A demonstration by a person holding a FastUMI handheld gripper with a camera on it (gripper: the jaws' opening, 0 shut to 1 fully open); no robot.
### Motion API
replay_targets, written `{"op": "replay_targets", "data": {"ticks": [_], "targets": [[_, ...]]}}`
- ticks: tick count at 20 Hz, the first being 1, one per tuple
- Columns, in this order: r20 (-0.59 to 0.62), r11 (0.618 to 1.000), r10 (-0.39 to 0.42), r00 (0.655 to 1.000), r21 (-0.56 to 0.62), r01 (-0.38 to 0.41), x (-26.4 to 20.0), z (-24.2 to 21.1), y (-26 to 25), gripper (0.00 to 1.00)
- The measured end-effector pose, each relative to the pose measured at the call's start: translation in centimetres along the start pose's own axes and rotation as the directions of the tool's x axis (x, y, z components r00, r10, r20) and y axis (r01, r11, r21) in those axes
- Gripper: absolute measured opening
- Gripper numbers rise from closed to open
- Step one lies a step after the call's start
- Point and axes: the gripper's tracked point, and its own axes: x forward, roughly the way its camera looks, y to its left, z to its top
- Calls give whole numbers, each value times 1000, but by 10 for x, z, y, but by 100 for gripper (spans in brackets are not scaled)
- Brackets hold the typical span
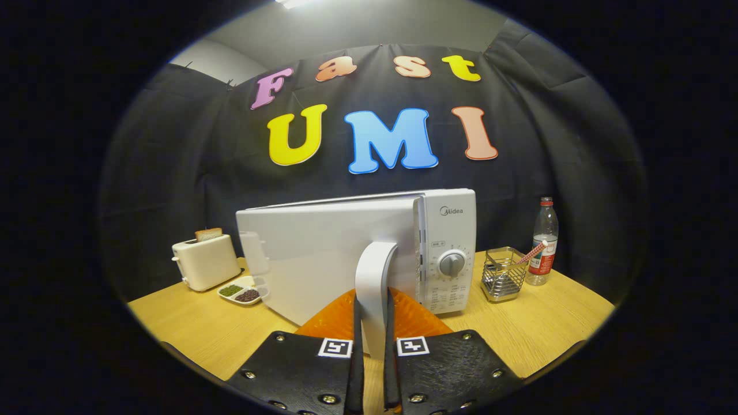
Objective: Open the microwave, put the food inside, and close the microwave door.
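A white microwave (447, 230) stands on the wooden table (536, 328), its control panel and dial facing me. Its white door (311, 259) is swung partly out toward me, hinged on the left. The door's curved handle (373, 288) runs down between my fingers, and my gripper (373, 346) is shut on it, one finger pressing each side. A small white dish (242, 291) with green and dark food sits on the table left of the door, partly behind its edge.
A white toaster (204, 262) with a slice of bread stands at the far left. Right of the microwave stand a wire mesh holder (504, 274) and a plastic water bottle (543, 242). Bare tabletop lies in front on both sides.
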Motion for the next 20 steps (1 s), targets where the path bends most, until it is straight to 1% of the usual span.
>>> {"op": "replay_targets", "data": {"ticks": [2,8,12,14,16,17,20], "targets": [[-5,999,43,999,10,-42,-19,-5,19,14],[12,987,157,988,-25,-156,-68,-17,93,13],[9,978,206,978,-22,-206,-90,-26,141,13],[17,980,200,980,-22,-200,-97,-28,165,13],[37,985,173,984,-34,-172,-104,-30,188,13],[46,988,151,988,-52,-148,-106,-33,198,13],[73,987,132,989,-105,-124,-110,-37,234,13]]}}
